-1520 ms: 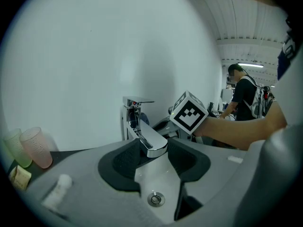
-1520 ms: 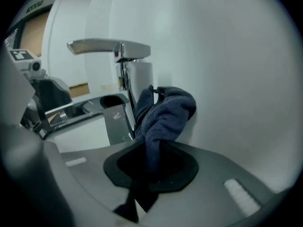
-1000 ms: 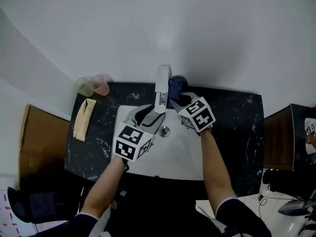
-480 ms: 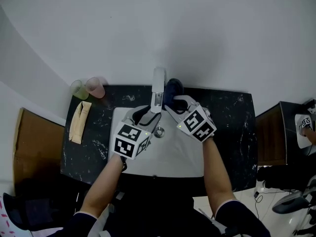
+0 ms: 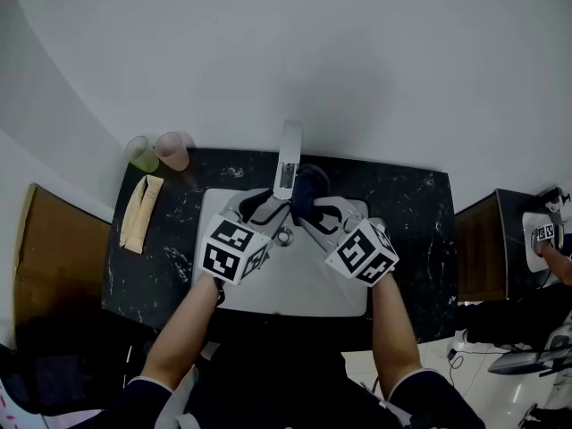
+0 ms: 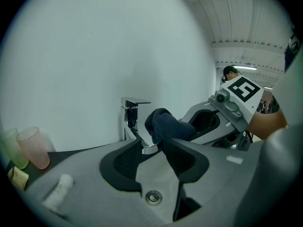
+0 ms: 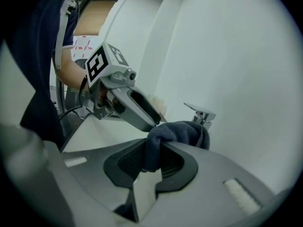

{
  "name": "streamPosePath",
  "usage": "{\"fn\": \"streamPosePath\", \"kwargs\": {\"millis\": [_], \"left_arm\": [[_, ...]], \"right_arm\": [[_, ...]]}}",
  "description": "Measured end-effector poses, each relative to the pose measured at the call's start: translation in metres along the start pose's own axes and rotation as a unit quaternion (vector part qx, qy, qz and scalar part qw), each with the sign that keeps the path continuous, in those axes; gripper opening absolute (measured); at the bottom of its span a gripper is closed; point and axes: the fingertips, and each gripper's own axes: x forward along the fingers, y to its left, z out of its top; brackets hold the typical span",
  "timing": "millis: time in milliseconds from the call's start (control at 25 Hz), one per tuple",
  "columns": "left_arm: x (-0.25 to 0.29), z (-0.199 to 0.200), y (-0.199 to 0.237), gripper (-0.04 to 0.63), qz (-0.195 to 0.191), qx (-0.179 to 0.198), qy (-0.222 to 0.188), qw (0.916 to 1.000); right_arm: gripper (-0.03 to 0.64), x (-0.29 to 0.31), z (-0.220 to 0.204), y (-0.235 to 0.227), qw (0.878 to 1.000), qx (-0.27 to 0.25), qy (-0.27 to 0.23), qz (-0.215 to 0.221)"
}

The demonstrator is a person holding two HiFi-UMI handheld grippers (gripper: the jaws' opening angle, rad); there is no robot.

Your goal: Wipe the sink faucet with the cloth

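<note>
While my right gripper (image 7: 152, 148) is clamped shut on the dark blue cloth (image 7: 182, 129), the cloth bunches against the faucet (image 6: 130, 117) spout just ahead of its jaws.
My left gripper (image 5: 259, 208): jaws apart, have just been closing. The spout end sits between their tips, and I cannot see the pads pressing it. The cloth wad lies just beside this tool's right-hand jaw tip. Both tools hang above the white sink (image 5: 304, 284), with the drain (image 6: 153, 197) below the left jaws.

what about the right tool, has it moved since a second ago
Yes. The right tool, shut on the cloth, has drawn back from the faucet toward the sink's front edge.
</note>
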Motion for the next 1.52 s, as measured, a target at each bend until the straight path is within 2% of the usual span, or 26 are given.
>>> {"fn": "streamPosePath", "kwargs": {"millis": [320,640,800,920,1000,1080,1160,1280,1520], "left_arm": [[-0.001,-0.001,0.002,0.141,0.004,0.007,0.002,1.0],[-0.002,-0.002,0.001,0.117,0.004,0.01,0.005,0.9999],[-0.003,-0.002,0.001,0.115,-0.001,0.008,0.006,0.9999],[-0.002,0.0,0.001,0.114,0.0,0.009,0.004,1.0],[-0.002,-0.001,0.0,0.114,-0.001,0.009,0.003,1.0],[-0.002,-0.001,-0.001,0.112,-0.001,0.009,0.003,1.0],[-0.003,-0.001,-0.001,0.112,-0.001,0.009,0.002,1.0],[-0.002,-0.001,-0.001,0.11,0.001,0.01,0.002,0.9999],[-0.007,-0.003,0.002,0.112,0.006,-0.003,-0.002,1.0]], "right_arm": [[0.06,0.012,0.0,-0.029,1.0,-0.007,0.019,-0.024],[0.06,0.029,-0.002,-0.084,0.998,0.014,0.016,-0.056],[0.06,0.028,0.007,-0.109,0.996,0.035,-0.012,-0.084],[0.06,0.022,0.017,-0.127,0.989,0.089,-0.065,-0.102],[0.06,0.018,0.023,-0.128,0.977,0.155,-0.118,-0.082],[0.06,0.017,0.028,-0.117,0.962,0.215,-0.16,-0.042],[0.06,0.019,0.028,-0.103,0.956,0.241,-0.168,-0.011],[0.06,0.022,0.027,-0.088,0.955,0.249,-0.158,0.015],[0.06,0.018,0.032,-0.055,0.964,0.23,-0.122,0.053]]}}
